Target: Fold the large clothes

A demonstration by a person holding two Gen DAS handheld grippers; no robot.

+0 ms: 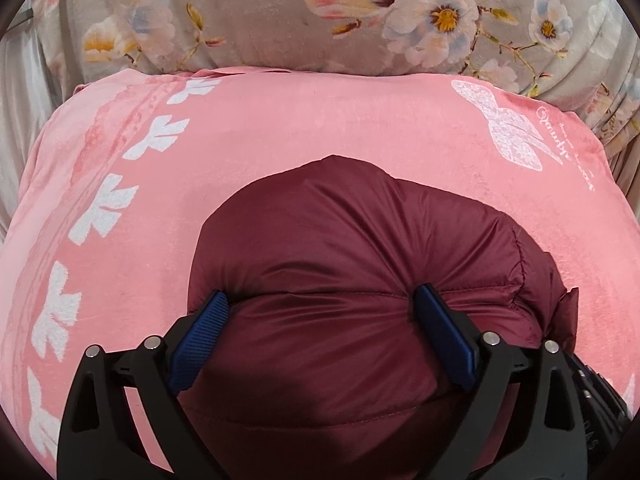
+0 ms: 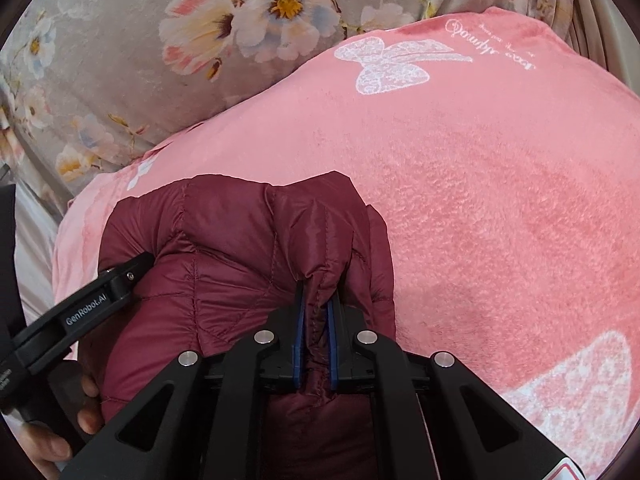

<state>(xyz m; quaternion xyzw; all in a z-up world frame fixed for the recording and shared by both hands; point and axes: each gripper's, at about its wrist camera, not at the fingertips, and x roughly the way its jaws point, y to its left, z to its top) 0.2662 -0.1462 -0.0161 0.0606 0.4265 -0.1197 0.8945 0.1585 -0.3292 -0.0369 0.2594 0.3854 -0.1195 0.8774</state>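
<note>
Pink plush blanket [image 1: 280,128] with white butterfly prints covers the bed in front of me, and a grey floral quilt [image 1: 248,16] is bunched along its far edge. On the blanket lies the maroon puffer jacket [image 1: 340,232], gathered into a rounded bundle towards the near edge.

My left gripper [image 1: 322,298] is spread wide over the bundle; the blue pads of its fingers [image 1: 208,320] dent the padded fabric on either side, and a puffed quilted panel bulges up between them. I can't tell whether they grip it or merely rest against it.

My right gripper [image 2: 316,308] is clenched on a narrow ridge of the jacket, a stitched fold standing upright between its blue pads. From the right wrist view, the left tool comes in from the left side, with a hand [image 2: 60,420] around its handle, its tip pressed into the jacket's left flank.
</note>
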